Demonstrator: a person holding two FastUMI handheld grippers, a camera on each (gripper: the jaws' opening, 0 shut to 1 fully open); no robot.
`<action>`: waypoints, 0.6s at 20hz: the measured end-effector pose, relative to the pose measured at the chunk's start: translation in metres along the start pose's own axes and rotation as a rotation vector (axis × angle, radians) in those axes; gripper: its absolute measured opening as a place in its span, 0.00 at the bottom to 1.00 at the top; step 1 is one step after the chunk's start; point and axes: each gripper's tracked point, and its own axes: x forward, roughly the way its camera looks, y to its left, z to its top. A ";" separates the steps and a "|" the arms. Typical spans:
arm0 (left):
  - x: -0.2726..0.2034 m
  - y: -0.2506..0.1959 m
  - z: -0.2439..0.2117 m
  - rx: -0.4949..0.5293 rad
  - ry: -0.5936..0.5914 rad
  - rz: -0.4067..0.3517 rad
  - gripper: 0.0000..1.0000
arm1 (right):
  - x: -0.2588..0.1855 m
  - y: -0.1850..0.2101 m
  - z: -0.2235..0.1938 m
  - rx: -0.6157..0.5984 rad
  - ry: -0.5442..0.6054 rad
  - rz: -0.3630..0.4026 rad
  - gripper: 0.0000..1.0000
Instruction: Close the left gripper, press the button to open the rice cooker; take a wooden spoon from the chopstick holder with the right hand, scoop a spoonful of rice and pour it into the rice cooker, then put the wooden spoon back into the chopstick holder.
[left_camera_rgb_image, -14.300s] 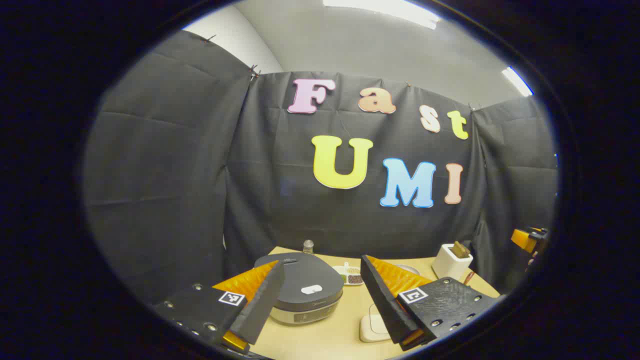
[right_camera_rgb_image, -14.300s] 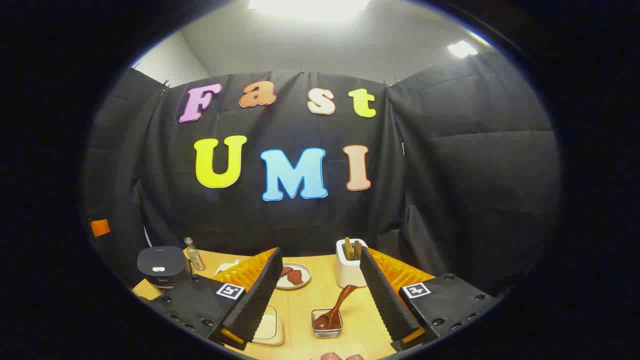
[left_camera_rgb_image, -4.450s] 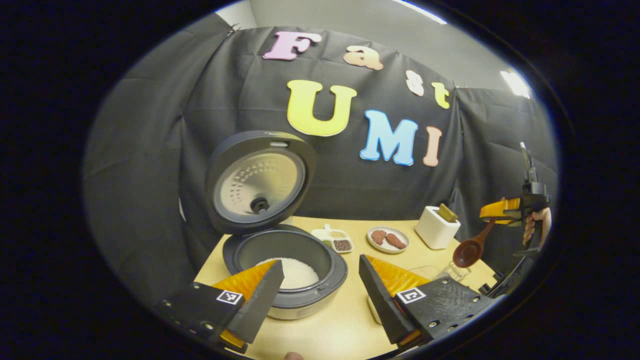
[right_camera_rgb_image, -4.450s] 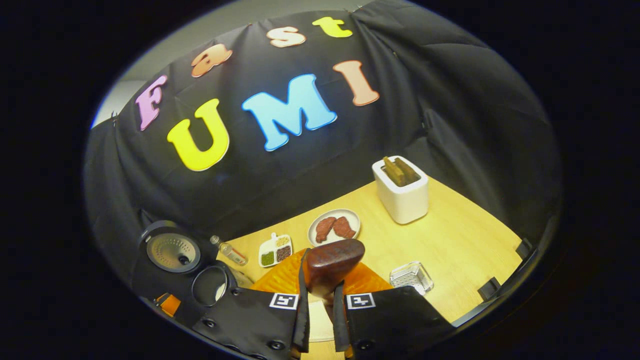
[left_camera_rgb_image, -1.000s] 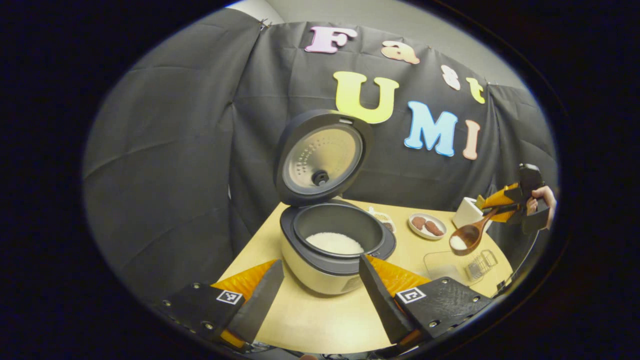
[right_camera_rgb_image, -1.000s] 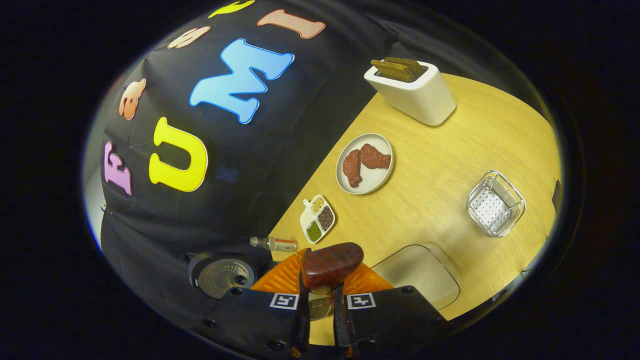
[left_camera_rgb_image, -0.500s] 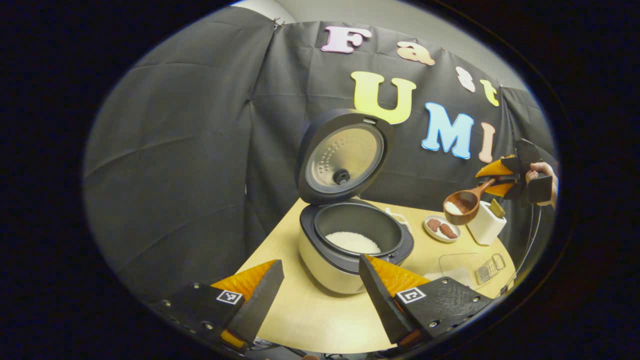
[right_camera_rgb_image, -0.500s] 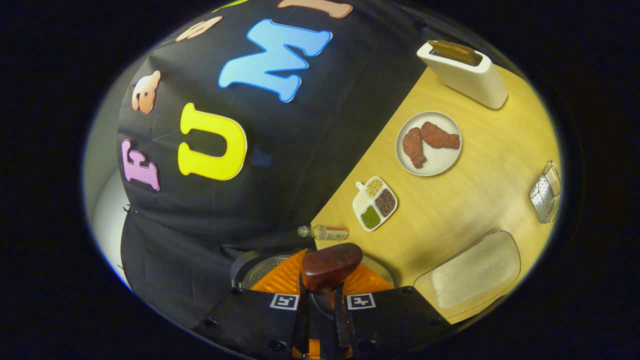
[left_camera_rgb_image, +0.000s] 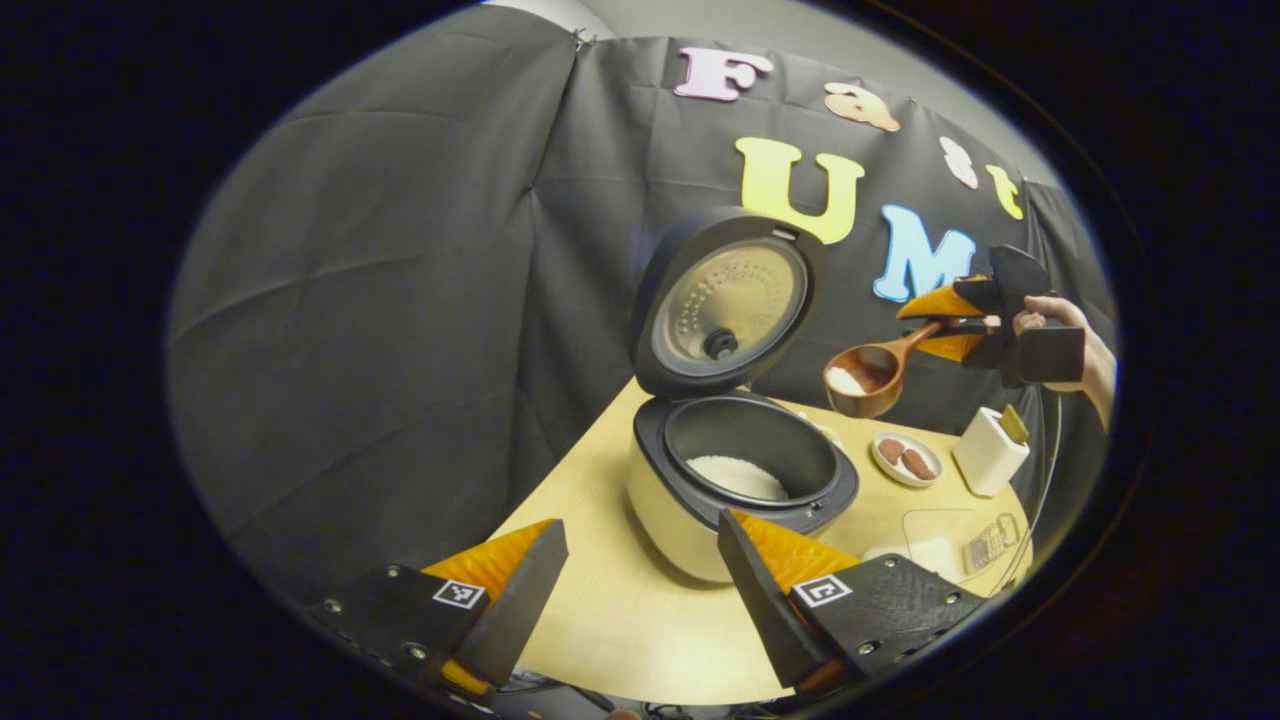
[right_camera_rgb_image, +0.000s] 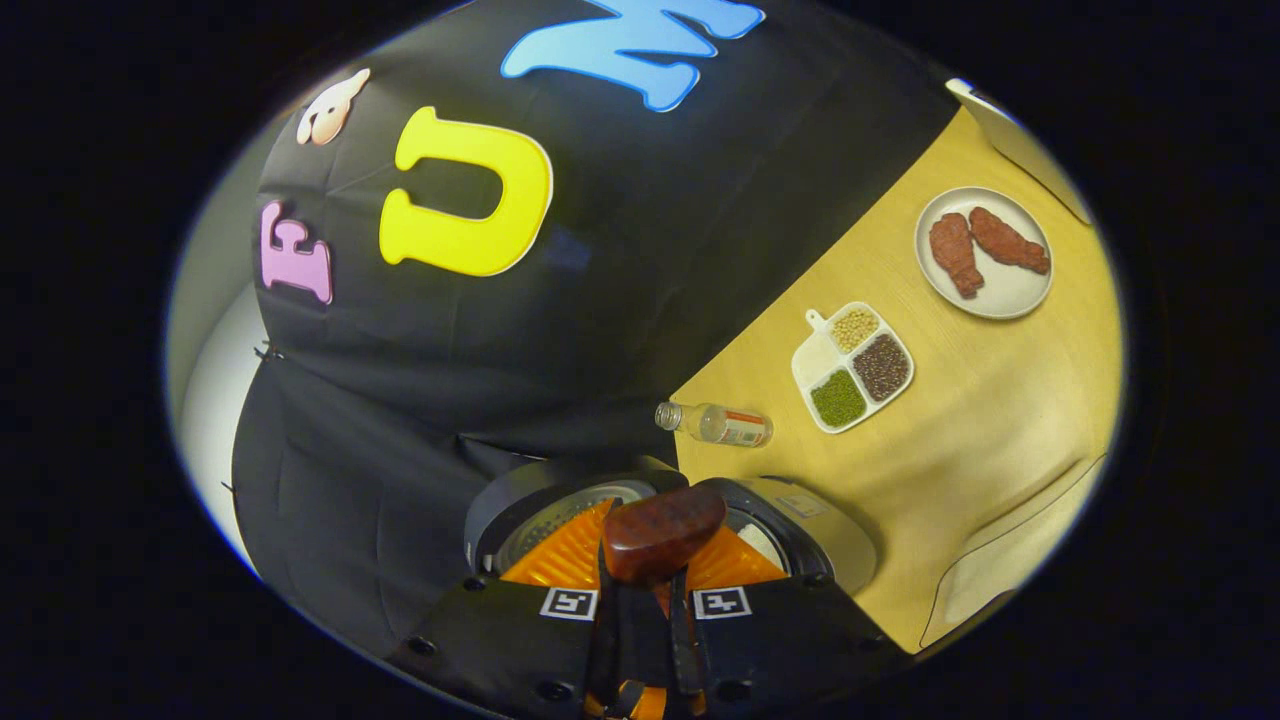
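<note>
The rice cooker stands with its lid swung up, and white rice lies in its dark pot. My left gripper hangs open in front of it, holding nothing. Up to the right, the right gripper is shut on the handle of the wooden spoon, whose bowl carries a little rice above and right of the pot. In the right gripper view the spoon sticks out between the right gripper's fingers, over the cooker. The white chopstick holder stands far right.
A plate with brown meat pieces, a divided dish of beans and a small bottle lying on its side sit on the wooden table. A clear tray with rice and a small glass dish are near the table's right edge.
The right gripper has carried the spoon with rice up and leftward, from near the chopstick holder to beside the open cooker. My left gripper has drifted left, still open.
</note>
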 end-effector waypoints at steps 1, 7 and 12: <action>0.001 0.002 -0.002 0.006 0.006 0.006 0.95 | 0.009 0.000 -0.004 -0.039 0.007 -0.008 0.20; -0.002 0.009 0.003 0.029 0.005 0.033 0.95 | 0.044 -0.022 -0.016 -0.349 0.014 -0.104 0.21; -0.006 0.010 -0.005 0.021 0.020 0.041 0.95 | 0.060 -0.010 -0.026 -0.513 0.032 -0.105 0.20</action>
